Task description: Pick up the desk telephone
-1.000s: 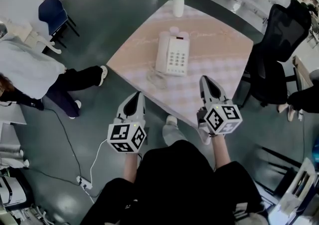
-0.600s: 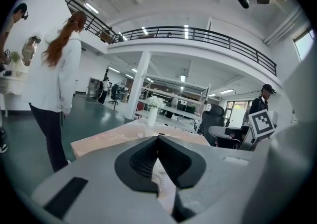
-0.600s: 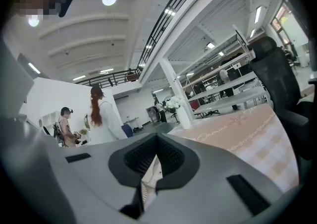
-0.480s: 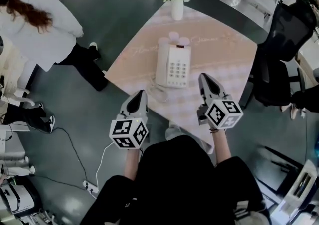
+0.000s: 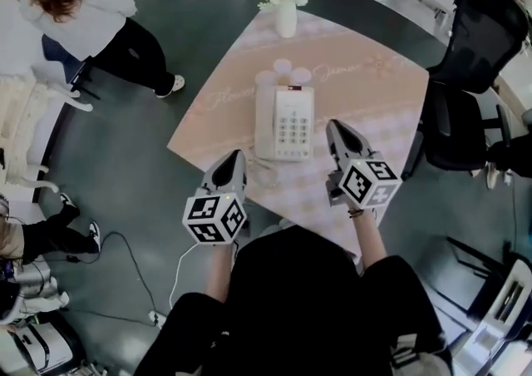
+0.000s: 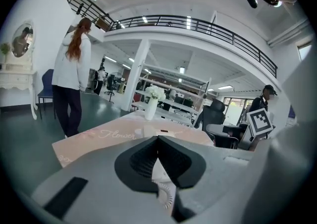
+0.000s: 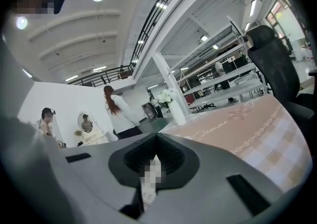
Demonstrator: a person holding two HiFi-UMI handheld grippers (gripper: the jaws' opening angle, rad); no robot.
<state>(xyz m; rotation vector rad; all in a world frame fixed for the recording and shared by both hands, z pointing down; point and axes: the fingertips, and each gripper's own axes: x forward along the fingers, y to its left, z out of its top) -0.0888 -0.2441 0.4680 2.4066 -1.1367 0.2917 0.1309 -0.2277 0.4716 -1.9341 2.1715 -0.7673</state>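
A white desk telephone [image 5: 284,122] with its handset on the left side lies on the pink table [image 5: 374,91], its coiled cord [image 5: 264,173] trailing toward the near edge. My left gripper [image 5: 237,158] hovers at the table's near edge, just left of and below the phone, jaws shut and empty. To the right of the phone my right gripper [image 5: 336,129] hangs over the table, also shut with nothing held. In the left gripper view a sliver of the phone's cord [image 6: 166,193] shows through the closed jaws. The right gripper view looks across the tabletop [image 7: 247,124].
A white vase of flowers [image 5: 284,2] stands at the table's far corner, small pale round things [image 5: 283,71] behind the phone. A black office chair [image 5: 465,75] is at the right. A person in white [image 5: 91,12] stands at the upper left on the dark floor.
Both grippers have moved forward toward the table and a little lower, drawing level with the phone's near end. The person in white has walked further to the upper left.
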